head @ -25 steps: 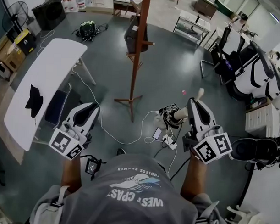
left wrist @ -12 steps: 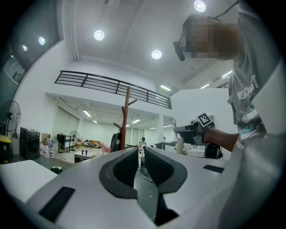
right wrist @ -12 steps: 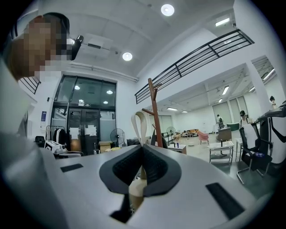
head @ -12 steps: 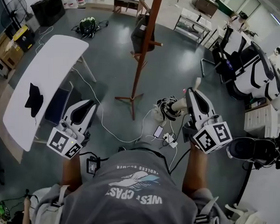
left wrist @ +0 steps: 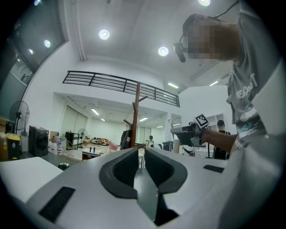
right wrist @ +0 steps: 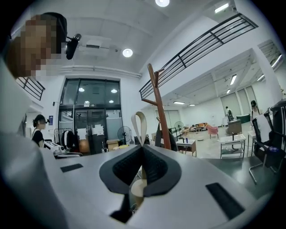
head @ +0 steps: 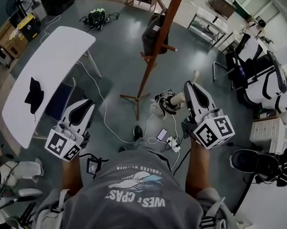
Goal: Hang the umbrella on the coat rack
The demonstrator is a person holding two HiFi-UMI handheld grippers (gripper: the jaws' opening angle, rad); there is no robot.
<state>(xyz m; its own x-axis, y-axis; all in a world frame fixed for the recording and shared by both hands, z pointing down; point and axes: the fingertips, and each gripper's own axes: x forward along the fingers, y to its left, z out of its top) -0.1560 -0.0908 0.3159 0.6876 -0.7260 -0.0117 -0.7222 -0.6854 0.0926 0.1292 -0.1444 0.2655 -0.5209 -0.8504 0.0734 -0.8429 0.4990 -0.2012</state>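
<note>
Now right tongs (right wrist: 142,151) clamp the umbrella (head: 163,102) handle; left tongs (left wrist: 140,155) slightly parted, empty; shirt (head: 136,182) reads "WEST".

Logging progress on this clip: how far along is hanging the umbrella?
Done: the right claw is shut on the umbrella handle. In hand: umbrella held short of the coat rack. Left: hooking its strap on a peg. The left claw is open, empty.

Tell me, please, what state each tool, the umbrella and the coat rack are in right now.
left tool: open, nothing between its jaws.
right tool: shut on the umbrella's handle.
umbrella: folded, held off the floor, not yet hung.
coat rack: upright on the floor.
dark bag: hanging on the coat rack.
</note>
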